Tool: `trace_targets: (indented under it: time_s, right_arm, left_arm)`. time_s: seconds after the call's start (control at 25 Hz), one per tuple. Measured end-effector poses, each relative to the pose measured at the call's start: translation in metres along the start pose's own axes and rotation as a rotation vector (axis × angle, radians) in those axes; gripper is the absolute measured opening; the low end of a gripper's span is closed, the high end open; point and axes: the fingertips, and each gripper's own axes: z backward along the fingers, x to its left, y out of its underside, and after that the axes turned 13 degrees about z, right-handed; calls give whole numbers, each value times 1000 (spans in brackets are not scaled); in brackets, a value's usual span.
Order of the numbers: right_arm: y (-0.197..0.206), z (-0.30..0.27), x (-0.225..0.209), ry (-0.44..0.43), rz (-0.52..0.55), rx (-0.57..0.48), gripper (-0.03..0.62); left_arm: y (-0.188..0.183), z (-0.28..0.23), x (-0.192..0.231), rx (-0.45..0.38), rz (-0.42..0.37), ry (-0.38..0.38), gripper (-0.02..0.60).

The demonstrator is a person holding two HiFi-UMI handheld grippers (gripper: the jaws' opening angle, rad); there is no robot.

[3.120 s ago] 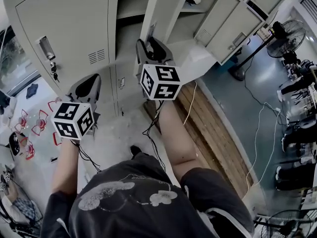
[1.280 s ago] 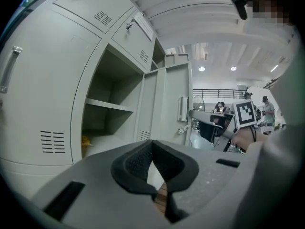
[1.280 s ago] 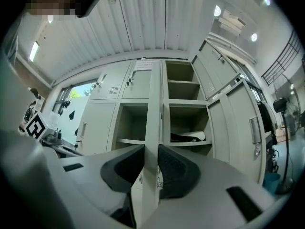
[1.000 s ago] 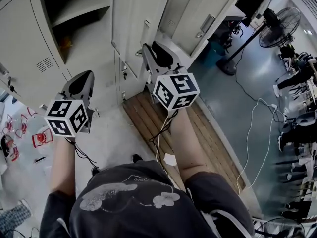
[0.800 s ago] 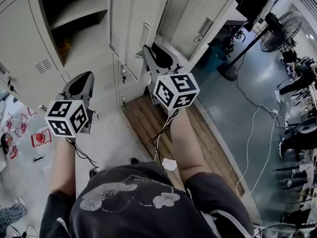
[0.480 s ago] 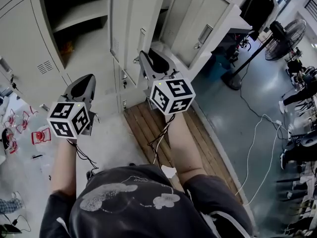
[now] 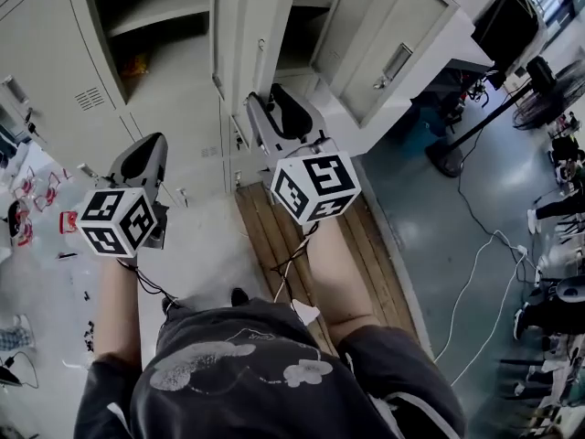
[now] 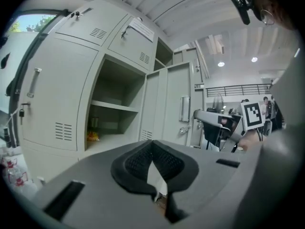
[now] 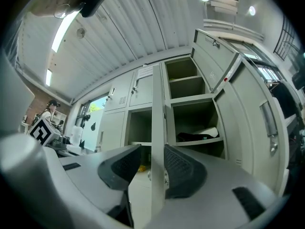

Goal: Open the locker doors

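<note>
right gripper (image 9: 153, 149) — my fingers have just been easing apart, locker door (image 9: 157, 113) edge upright between them at frame centre | reason: letting go, I judge, door already swung out | left gripper (image 8: 153, 146) — fingers pressed together, empty, held back as spare

The left tool (image 7: 144, 161) is hovering roughly level at the end of the outstretched left forearm (image 7: 117, 305), its jaws resting together with nothing between them. The right tool (image 7: 279, 112) is reaching further forward from the right forearm (image 7: 334, 273), tilting slightly upward; its jaws have just been opening and are standing apart around a locker door edge (image 9: 157, 128), not clamping it
</note>
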Motion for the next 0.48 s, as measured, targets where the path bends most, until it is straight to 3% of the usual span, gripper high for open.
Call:
trace_targets:
  time_s: [0.48]
  right_arm:
    - [18, 30, 32, -18, -3, 59, 159]
  left_arm:
    - [56, 55, 29, 68, 60, -95, 9]
